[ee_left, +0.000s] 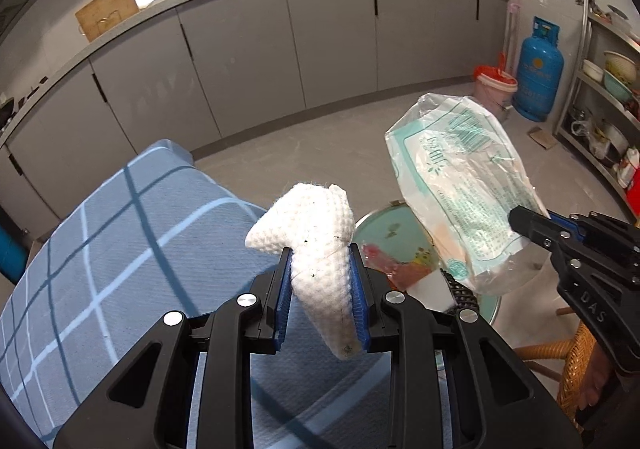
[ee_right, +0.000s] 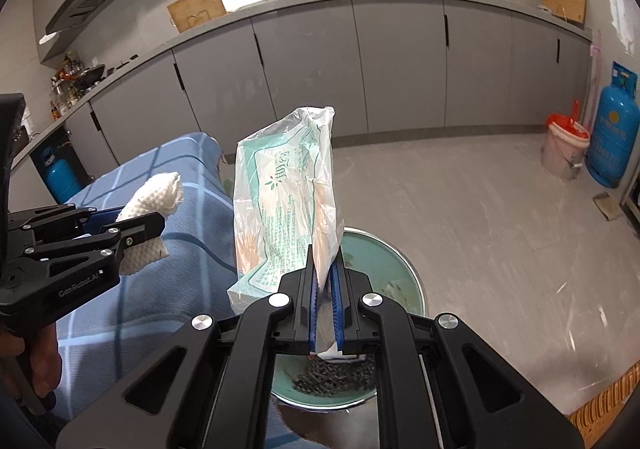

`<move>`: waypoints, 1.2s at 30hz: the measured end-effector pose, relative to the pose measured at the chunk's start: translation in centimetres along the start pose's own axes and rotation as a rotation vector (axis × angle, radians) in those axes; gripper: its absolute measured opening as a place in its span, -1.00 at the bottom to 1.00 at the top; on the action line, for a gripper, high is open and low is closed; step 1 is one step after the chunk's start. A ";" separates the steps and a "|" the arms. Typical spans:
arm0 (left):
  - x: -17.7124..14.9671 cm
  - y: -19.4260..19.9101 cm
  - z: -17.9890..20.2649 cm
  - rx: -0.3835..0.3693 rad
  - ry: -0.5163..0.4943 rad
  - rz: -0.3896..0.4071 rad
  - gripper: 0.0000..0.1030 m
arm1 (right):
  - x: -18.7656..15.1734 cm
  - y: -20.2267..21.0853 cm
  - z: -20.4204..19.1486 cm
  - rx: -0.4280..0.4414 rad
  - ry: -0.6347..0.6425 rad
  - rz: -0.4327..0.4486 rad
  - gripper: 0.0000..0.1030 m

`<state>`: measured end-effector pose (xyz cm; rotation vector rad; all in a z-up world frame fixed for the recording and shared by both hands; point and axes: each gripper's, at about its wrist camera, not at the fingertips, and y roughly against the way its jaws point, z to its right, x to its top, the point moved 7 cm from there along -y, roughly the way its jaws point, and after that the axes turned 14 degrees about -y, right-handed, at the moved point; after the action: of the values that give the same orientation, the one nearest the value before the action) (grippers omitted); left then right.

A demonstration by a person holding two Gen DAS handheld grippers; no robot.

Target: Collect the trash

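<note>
Over the table edge: I am working above a round green bin (ee_right: 396, 273) that sits on the floor just beside a table draped in a blue checked cloth (ee_left: 100, 233).
Left gripper (ee_left: 320, 261): my blue pads are clamped narrowly on a wad of white waffle-textured paper towel (ee_left: 312, 225) — it bulges out above the fingertips and hangs a little below them.
Right gripper (ee_right: 324, 277): my pads are pressed almost together on the lower edge of a crinkled clear plastic bag (ee_right: 288, 201) with green print, which stands up tall from the fingers.
Trash position: both pieces are lifted in the air; from the right wrist view the bag is over the bin's near side, and the towel hangs over the cloth's edge, to the left of the bin.
Bin contents: dark granules lie at the bottom, and from the left wrist view a red scrap and a white scrap rest inside.
Edges: the cloth's corner drops off just left of the bin; a wicker chair (ee_left: 580, 365) borders it low on the right.
Open room: beyond the bin, bare grey floor (ee_right: 480, 209) runs to a row of grey cabinets (ee_right: 304, 65).
Far right: a pale bucket with a red bag liner (ee_right: 564, 145) stands just beside a blue gas cylinder (ee_right: 612, 137), well apart from my grippers.
</note>
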<state>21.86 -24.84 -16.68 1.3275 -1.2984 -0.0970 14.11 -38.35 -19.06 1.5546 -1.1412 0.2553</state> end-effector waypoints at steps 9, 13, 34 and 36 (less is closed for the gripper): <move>-0.4 -1.2 2.1 -0.034 -0.024 -0.003 0.27 | -1.8 -2.9 2.8 -0.052 -0.027 -0.057 -0.13; -1.0 -1.2 1.8 -0.019 -0.021 -0.018 0.49 | -2.3 -3.0 3.7 -0.062 -0.056 -0.064 0.01; -3.0 7.7 -4.0 0.112 0.099 0.080 0.75 | -0.1 9.0 -2.0 -0.027 0.004 0.145 0.33; -2.9 8.6 -4.2 0.117 0.104 0.095 0.76 | 0.1 9.6 -2.2 -0.029 0.009 0.154 0.35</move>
<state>18.71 -17.25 -11.04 1.3495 -1.2923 0.1142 7.75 -35.50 -12.15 1.4407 -1.2539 0.3467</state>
